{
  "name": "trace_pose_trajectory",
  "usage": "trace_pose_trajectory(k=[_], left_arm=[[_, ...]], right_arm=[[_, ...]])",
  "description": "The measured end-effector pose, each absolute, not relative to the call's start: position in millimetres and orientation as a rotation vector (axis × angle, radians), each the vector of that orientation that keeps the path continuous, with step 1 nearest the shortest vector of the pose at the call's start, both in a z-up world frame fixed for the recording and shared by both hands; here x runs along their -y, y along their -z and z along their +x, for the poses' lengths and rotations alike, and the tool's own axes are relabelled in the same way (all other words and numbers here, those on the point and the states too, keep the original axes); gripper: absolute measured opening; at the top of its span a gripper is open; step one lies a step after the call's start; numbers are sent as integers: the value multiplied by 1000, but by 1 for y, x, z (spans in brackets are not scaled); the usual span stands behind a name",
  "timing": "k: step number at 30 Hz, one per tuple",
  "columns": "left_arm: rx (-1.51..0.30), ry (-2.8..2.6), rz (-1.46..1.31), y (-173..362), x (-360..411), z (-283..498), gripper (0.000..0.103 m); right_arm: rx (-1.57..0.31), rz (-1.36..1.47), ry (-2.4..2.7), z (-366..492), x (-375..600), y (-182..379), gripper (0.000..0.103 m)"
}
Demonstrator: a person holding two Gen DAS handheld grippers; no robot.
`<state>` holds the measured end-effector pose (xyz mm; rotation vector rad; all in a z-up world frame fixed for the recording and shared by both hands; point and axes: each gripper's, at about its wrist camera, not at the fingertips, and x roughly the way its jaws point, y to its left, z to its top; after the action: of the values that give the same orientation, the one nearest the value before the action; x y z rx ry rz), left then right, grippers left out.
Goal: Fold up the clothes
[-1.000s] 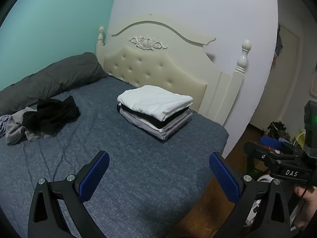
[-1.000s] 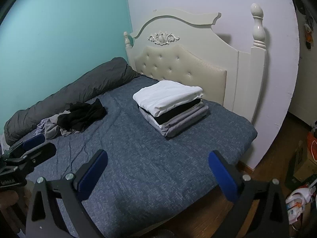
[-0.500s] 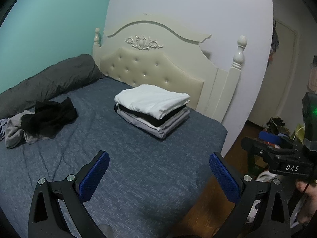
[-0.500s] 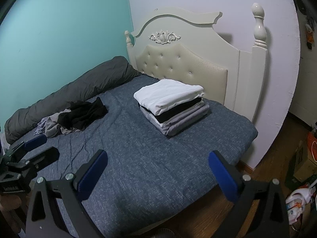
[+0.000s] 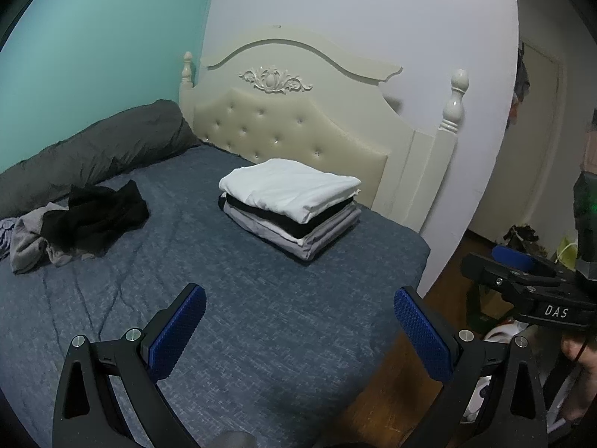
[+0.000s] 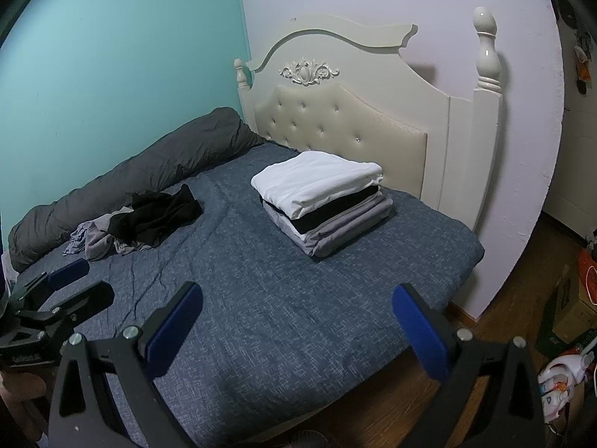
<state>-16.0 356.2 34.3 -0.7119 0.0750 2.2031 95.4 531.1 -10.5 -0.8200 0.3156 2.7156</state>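
A folded stack (image 5: 291,201) of white, black and grey clothes lies on the blue bed (image 5: 261,317) near the headboard; the right wrist view shows the stack (image 6: 321,201) too. Further left lies a crumpled pile of black and grey clothes (image 5: 93,216), also in the right wrist view (image 6: 149,216). My left gripper (image 5: 298,321) hovers open over the bed's near part, holding nothing. My right gripper (image 6: 294,321) is open and empty over the bed's near edge. Both are well short of the clothes.
A rolled dark grey duvet (image 5: 93,149) lies along the teal wall. The cream headboard (image 5: 298,119) stands at the back. Wooden floor (image 6: 515,298) runs to the right of the bed, with boxes and clutter (image 6: 571,317). A hand (image 5: 582,351) holds the right gripper.
Both views shifted only slightly; the grippers drifted a little and stayed open. The clothes have not moved.
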Motion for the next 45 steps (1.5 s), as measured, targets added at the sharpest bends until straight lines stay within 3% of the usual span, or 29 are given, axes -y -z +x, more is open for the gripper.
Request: trace_pose_trajectory(k=[45], left_arm=[[-114, -2192, -716, -35, -360, -15, 103]], right_arm=[[-300, -821, -2719, 93, -530, 8, 102]])
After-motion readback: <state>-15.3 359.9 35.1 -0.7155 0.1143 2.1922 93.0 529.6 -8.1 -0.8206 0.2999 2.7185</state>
